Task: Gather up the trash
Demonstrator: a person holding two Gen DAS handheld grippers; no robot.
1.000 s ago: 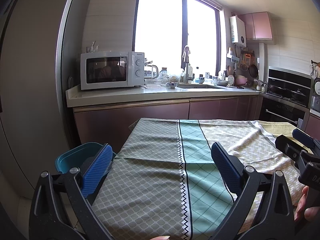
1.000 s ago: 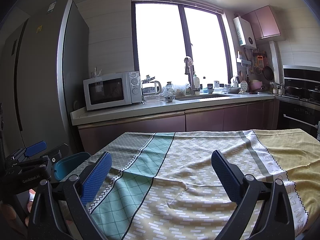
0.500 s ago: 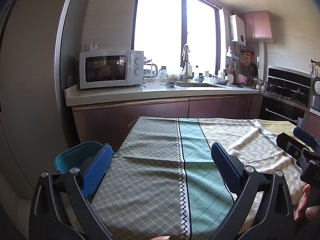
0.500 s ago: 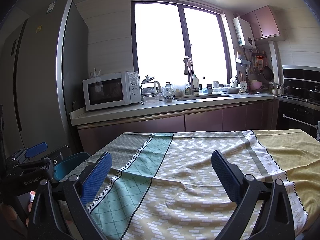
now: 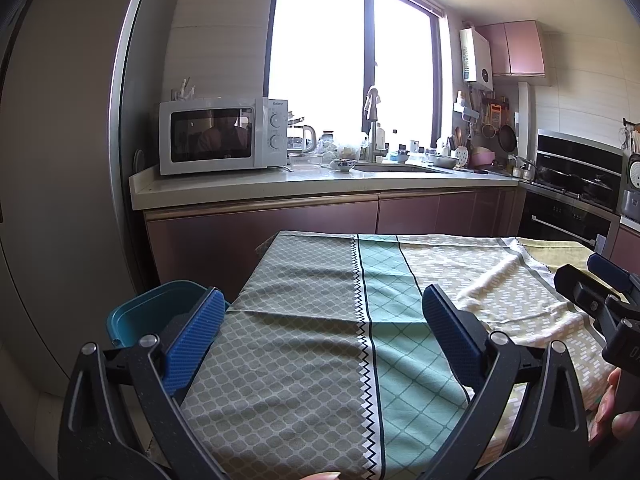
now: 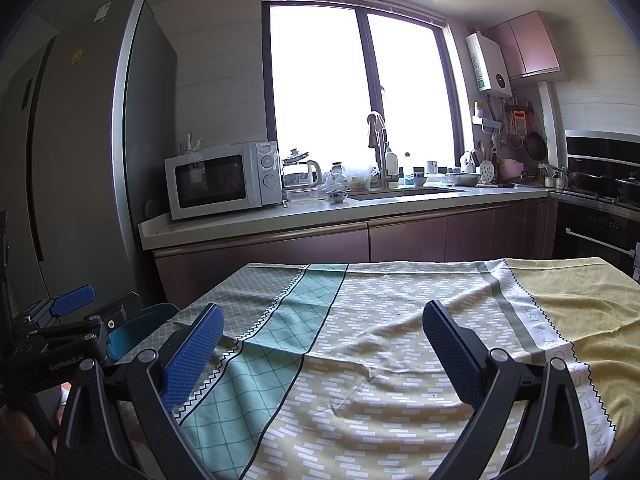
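Just past the left gripper [image 5: 320,324] there's nothing but tablecloth [image 5: 304,344], a patterned one in grey-green, teal and beige bands covering the tabletop. Its blue pads are spread wide with nothing held between them. Down by its left finger, off the edge of the tabletop, sits a teal bin [image 5: 144,316] (looks open on top, can't see inside it from here). Off to its right you can see the other gripper's black body poking in, with fingers of the person's hand [image 5: 616,412] on its handle.

The right gripper [image 6: 322,328] is in the same state: gaping wide, gripping nothing, hovering over the beige and yellow part of the cloth. The cloth has a few soft wrinkles between and ahead of its fingers. To its far left is the left gripper seen from the side, and the bin [image 6: 132,328] peeks out just behind that one, partly hidden.

As for trash, I honestly can't spot any on the cloth in either view; a couple of tiny dark specks ahead of the right gripper are too small to call.

Well beyond both grippers is the kitchen counter [image 5: 320,184] with a white microwave [image 5: 222,140], a kettle [image 6: 304,172], a sink tap [image 6: 378,136] under a big bright window, and a fridge [image 6: 88,152] off to the left.
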